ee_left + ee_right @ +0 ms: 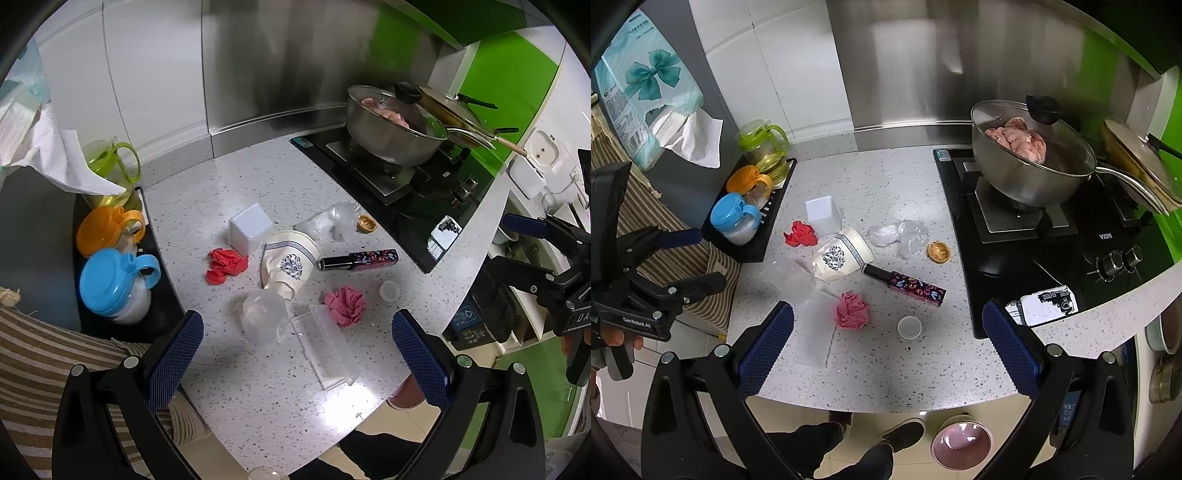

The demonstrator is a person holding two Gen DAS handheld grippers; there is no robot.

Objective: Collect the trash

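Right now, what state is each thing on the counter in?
Paper cup: on its side.
Red paper: crumpled.
Pink paper: crumpled.
Plastic bag: crumpled.
Pot: lidded, meat inside.
Left gripper: open, empty.
Right gripper: open, empty.

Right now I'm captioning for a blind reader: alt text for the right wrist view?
The open right gripper hovers over a speckled counter strewn with trash: a tipped paper cup, red paper, pink paper and a small lid. A lidded pot sits on the stove.

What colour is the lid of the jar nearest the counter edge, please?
Blue lid, clearest in the left wrist view.
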